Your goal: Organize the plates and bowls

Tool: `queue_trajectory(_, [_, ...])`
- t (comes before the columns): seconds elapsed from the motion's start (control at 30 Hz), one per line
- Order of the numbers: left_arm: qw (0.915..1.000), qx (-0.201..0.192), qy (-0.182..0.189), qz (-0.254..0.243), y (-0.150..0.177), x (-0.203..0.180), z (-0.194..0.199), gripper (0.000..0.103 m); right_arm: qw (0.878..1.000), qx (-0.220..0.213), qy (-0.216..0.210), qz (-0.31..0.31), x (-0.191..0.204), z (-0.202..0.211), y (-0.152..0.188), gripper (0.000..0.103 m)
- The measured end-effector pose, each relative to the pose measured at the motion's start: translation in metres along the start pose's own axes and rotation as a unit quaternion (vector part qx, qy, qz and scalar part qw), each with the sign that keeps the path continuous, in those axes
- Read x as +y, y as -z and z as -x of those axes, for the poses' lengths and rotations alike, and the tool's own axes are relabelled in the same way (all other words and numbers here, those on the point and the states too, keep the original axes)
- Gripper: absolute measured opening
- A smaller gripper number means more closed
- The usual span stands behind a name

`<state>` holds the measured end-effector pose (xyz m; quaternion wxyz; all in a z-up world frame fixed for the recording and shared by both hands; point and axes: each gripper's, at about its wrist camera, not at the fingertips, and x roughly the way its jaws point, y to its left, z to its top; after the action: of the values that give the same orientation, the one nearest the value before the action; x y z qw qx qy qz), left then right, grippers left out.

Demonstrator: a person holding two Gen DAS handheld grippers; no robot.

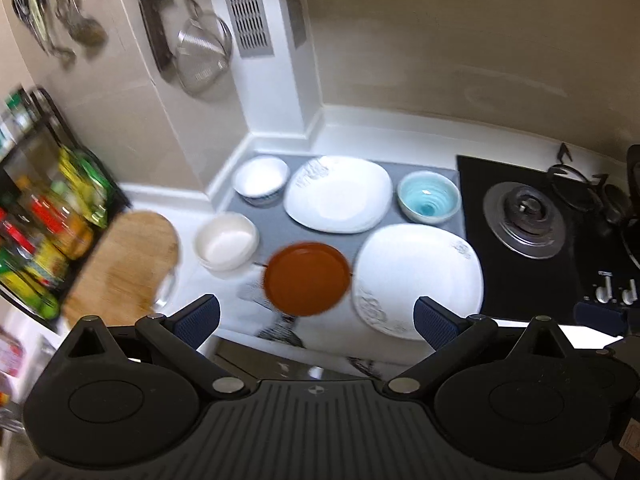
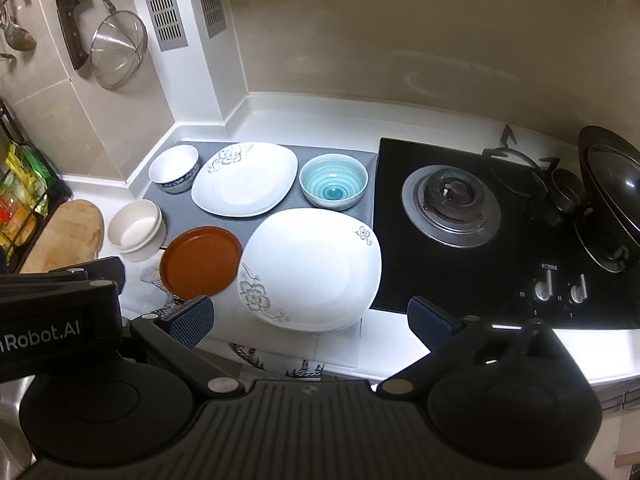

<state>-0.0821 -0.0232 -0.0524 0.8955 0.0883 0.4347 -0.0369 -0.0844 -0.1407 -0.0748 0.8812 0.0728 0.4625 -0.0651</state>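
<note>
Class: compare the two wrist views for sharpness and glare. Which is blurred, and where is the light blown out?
Left wrist view: motion-smeared, worst at the condiment rack and cutting board. Right wrist view: crisp, floral plate pattern readable, but counter edge glares white below the stove.

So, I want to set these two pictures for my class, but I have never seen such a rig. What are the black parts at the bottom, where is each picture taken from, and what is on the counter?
No robot here: a person holds a two-finger tool in each hand, each carrying a camera that looks along its fingers. One picture is from the left tool, the other from the right tool. Both are open and hold nothing. On the counter lie two white floral plates, a brown plate, a blue bowl, a blue-rimmed white bowl and stacked cream bowls. A gas stove stands to the right.
</note>
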Motion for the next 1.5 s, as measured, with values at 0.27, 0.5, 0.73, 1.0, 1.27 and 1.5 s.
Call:
queue_trajectory(0.27, [0.9931, -0.029, 0.111, -0.026, 0.034, 0.0, -0.062, 0.098, 0.996, -0.021, -0.03, 0.076, -0.02, -0.055, 0.028, 0.103])
queue_trajectory(0.5, [0.9761, 0.038, 0.212, -0.025, 0.023, 0.03, -0.175, 0.091, 0.985, -0.117, -0.125, -0.007, -0.056, -0.092, 0.042, 0.103])
queue_trajectory(0.73, [0.9355, 0.148, 0.319, 0.038, 0.017, 0.049, -0.293, 0.054, 0.995, -0.074, -0.047, -0.041, -0.051, -0.136, 0.023, 0.103])
queue_trajectory(1.0, [0.9047, 0.221, 0.341, 0.129, 0.014, 0.049, -0.343, 0.019, 0.992, 0.0, -0.067, -0.111, -0.092, -0.201, 0.023, 0.063])
queue_trajectory(1.27, [0.928, 0.204, 0.258, 0.175, 0.011, 0.055, -0.33, 0.046, 0.986, 0.024, -0.126, -0.102, -0.115, -0.236, 0.016, 0.068])
queue_trajectory(1.5, [0.9159, 0.239, 0.275, 0.169, 0.009, 0.025, -0.358, 0.05, 0.986, 0.045, -0.123, -0.103, -0.128, -0.26, 0.013, 0.072])
